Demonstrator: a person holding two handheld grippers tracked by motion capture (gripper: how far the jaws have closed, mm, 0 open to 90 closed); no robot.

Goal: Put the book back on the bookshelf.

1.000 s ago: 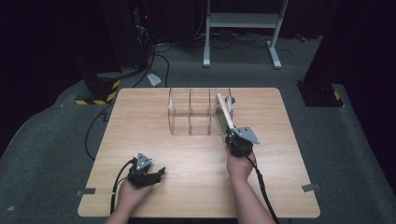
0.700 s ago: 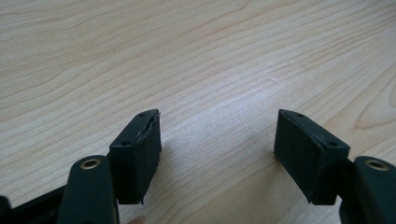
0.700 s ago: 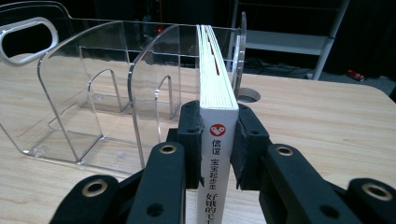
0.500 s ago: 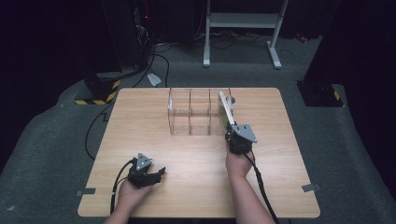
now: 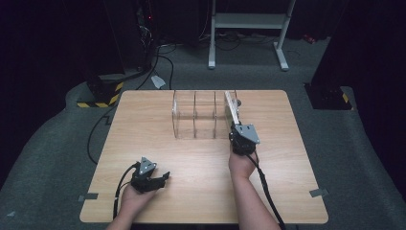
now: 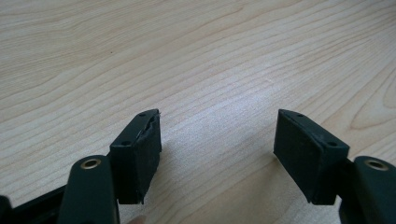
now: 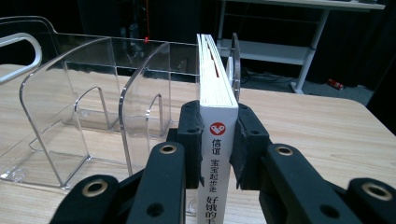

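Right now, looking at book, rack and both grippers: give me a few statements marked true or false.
1. The right gripper has its jaws clamped on the spine of a white book. True.
2. The book lies flat on the table. False: it stands on edge, its far end in the rightmost slot of the clear acrylic rack.
3. The left gripper holds a second book. False: its jaws are open over bare wood, nothing between them.
4. The rack's other slots hold no books. True.
5. The left gripper is beside the rack. False: it is near the table's front edge, well apart from it.

White book – red logo, black characters – on pale wood-grain table
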